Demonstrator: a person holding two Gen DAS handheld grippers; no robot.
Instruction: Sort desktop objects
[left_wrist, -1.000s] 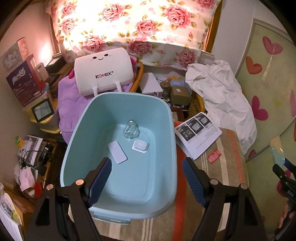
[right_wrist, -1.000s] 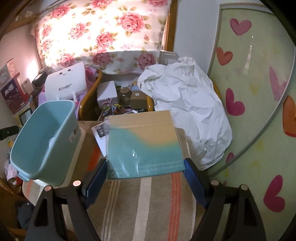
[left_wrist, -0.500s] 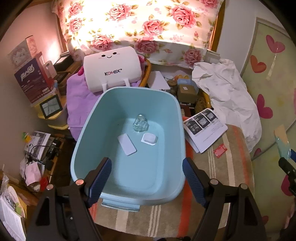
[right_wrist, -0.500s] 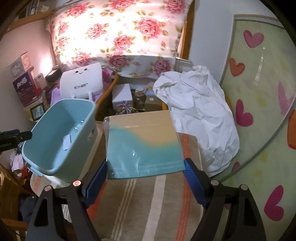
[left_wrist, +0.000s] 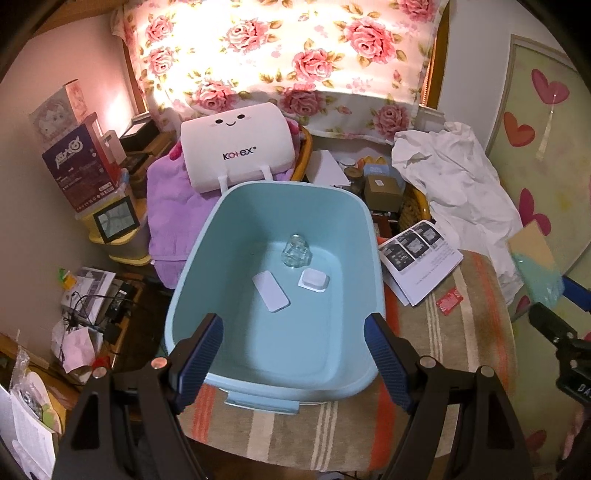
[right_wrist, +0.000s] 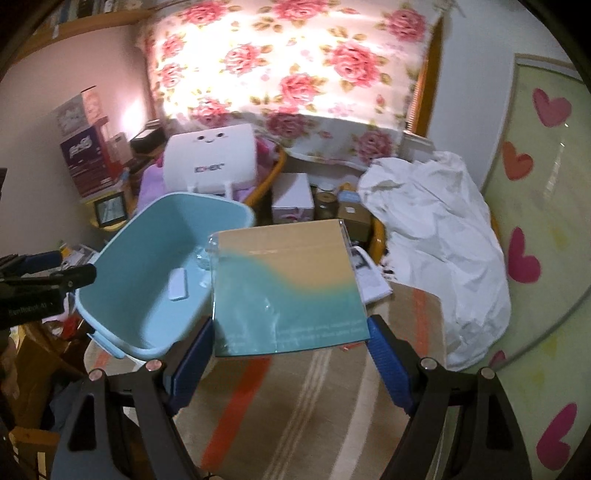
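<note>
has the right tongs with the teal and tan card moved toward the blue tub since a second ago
Yes. In the right wrist view the blue tub now sits closer to the card held in the right tongs, whose left edge now overlaps its rim: leftward, toward the tub.

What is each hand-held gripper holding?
The right hand-held gripper holds the teal-and-tan packet by its near edge's two side edges. The left hand-held gripper holds nothing.

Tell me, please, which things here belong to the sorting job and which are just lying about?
Part of the job:
- blue tub
- small glass jar, white flat case and white square packet inside it
- teal and tan card held in the right tongs
- leaflet and red packet on the striped cloth

Lying about:
- white pillow
- crumpled white sheet
- purple towel
- boxes
</note>
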